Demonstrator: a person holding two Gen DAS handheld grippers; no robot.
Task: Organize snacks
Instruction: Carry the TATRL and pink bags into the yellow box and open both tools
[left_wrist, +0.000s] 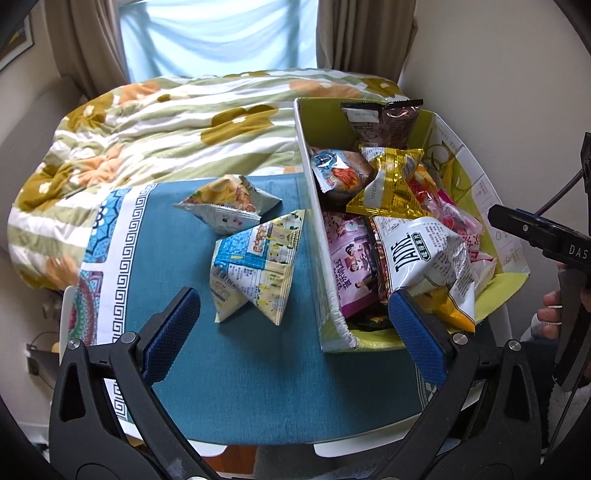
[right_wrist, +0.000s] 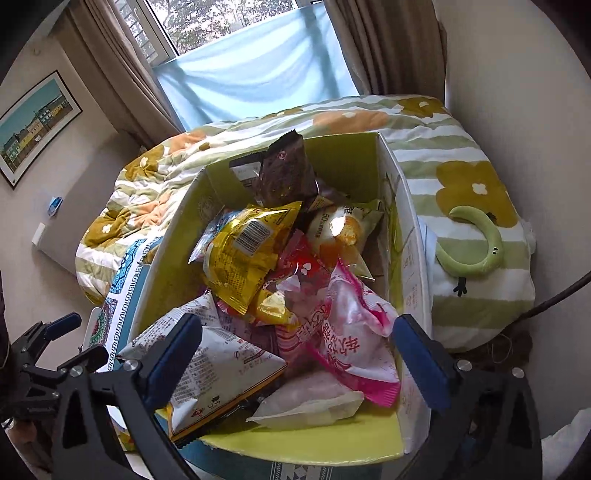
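Note:
A white cardboard box with green inside (left_wrist: 317, 236) (right_wrist: 369, 162) stands on a teal tablecloth (left_wrist: 236, 365), filled with several snack bags: a white bag (left_wrist: 424, 254) (right_wrist: 218, 365), a yellow bag (left_wrist: 391, 184) (right_wrist: 243, 258), a pink bag (right_wrist: 351, 332), a brown bag (left_wrist: 384, 122) (right_wrist: 284, 173). Two snack bags lie on the cloth left of the box: a blue-and-cream one (left_wrist: 255, 266) and a silver one (left_wrist: 229, 203). My left gripper (left_wrist: 291, 328) is open above the cloth near the blue-and-cream bag. My right gripper (right_wrist: 295, 354) is open and empty above the box's near end.
A bed with a flowered green-striped quilt (left_wrist: 166, 125) (right_wrist: 469, 206) lies behind the table. A green curved toy (right_wrist: 476, 243) rests on the quilt right of the box. A curtained window (left_wrist: 221, 37) is beyond. The right gripper's body (left_wrist: 546, 236) shows at the right edge.

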